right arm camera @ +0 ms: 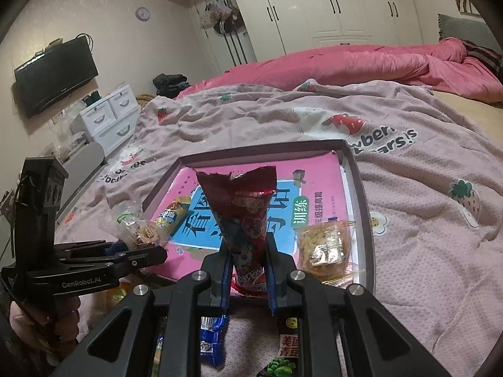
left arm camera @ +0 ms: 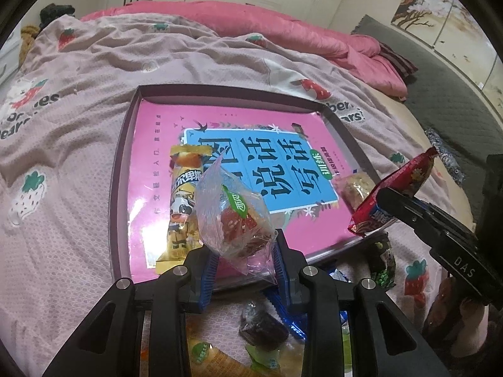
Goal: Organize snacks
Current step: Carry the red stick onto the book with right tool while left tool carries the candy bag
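Two wrist views, close over the bed.
Each looks forward along its claw; both share the tray (left arm camera: 121, 169) (right arm camera: 366, 207) and see each other's claw.

book (left arm camera: 239, 169) in tray (left arm camera: 121, 169), yellow snack (left arm camera: 182, 207) on book's left

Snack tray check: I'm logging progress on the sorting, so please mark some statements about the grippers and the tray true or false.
1. The left gripper is shut on a clear packet. True.
2. The right gripper is open and holds nothing. False: it is shut on a red packet.
3. A yellow snack bar lies in the tray. True.
4. The tray sits on a bare wooden table. False: it rests on a pink blanket.
5. A green packet lies inside the tray. False: it lies outside, on the blanket.
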The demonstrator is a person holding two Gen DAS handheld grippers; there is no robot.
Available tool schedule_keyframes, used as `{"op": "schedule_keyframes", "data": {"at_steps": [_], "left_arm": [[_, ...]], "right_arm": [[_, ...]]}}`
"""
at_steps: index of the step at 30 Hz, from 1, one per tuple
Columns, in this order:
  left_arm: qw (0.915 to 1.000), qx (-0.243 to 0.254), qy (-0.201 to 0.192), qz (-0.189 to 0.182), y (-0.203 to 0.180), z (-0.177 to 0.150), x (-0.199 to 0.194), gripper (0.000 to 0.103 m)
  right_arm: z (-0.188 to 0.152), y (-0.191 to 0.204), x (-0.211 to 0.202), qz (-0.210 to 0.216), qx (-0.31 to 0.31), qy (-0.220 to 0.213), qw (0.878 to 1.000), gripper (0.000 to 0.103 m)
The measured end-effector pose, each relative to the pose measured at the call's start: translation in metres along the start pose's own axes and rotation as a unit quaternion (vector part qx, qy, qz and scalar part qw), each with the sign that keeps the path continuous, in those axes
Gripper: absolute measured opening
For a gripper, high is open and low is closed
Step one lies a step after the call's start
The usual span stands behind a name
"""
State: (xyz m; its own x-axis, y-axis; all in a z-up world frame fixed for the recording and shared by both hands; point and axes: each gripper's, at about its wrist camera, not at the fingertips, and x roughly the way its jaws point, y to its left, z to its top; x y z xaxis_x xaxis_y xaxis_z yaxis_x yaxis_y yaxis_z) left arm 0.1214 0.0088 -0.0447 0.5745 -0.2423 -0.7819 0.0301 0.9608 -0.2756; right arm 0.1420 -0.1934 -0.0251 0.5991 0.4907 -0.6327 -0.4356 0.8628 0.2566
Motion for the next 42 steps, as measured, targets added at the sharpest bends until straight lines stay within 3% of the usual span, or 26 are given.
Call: {"op": "schedule_keyframes", "data": {"at_steps": [42], "left_arm": [[0.9997,0.000,0.019,-0.017,-0.006,0.001,0.022,0.034]], "right_arm": [[-0.008,-0.008,0.051,0.001,0.007,0.058,0.998,0.019]]}}
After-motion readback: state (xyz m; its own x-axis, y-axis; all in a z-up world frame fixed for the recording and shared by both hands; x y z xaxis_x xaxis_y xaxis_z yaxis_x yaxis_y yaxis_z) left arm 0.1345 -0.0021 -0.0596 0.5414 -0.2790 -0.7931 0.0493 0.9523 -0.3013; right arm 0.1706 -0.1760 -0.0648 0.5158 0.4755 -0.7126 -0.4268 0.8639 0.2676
